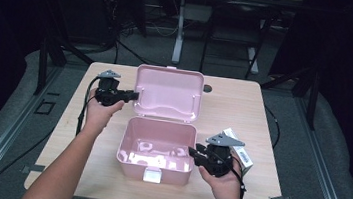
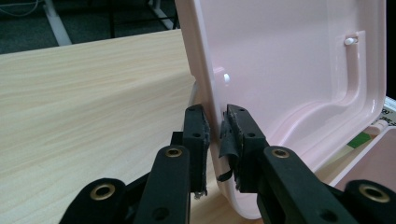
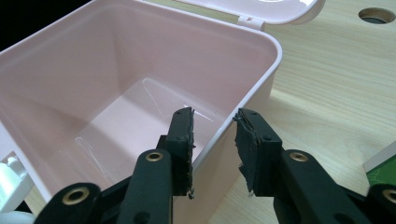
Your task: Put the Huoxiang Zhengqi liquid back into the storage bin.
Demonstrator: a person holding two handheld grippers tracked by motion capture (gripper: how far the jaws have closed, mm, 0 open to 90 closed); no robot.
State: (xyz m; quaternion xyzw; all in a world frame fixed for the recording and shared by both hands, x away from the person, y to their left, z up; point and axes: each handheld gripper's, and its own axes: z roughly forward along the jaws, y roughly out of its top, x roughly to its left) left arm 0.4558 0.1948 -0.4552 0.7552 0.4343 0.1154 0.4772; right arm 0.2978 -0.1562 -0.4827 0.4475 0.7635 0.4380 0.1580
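Note:
A pink plastic box [image 1: 158, 127] stands on the wooden table [image 1: 234, 106] with its lid [image 1: 168, 91] swung up and back. My left gripper [image 1: 134, 95] reaches in from the left, and in the left gripper view it [image 2: 216, 109] is shut on the lid's [image 2: 289, 70] side rim. One pad sits outside the lid, the other inside. My right gripper [image 1: 191, 151] is at the box's right wall. In the right gripper view its jaws [image 3: 214, 112] stand open astride that wall, one jaw inside the bare box [image 3: 116, 56] and one outside, with gaps on both sides.
A white carton with green print [image 1: 241, 154] lies just right of the right hand. The box's white latch [image 1: 152, 176] faces the near table edge. A round cable hole [image 1: 208, 88] is behind the lid. Bare tabletop lies left of the box.

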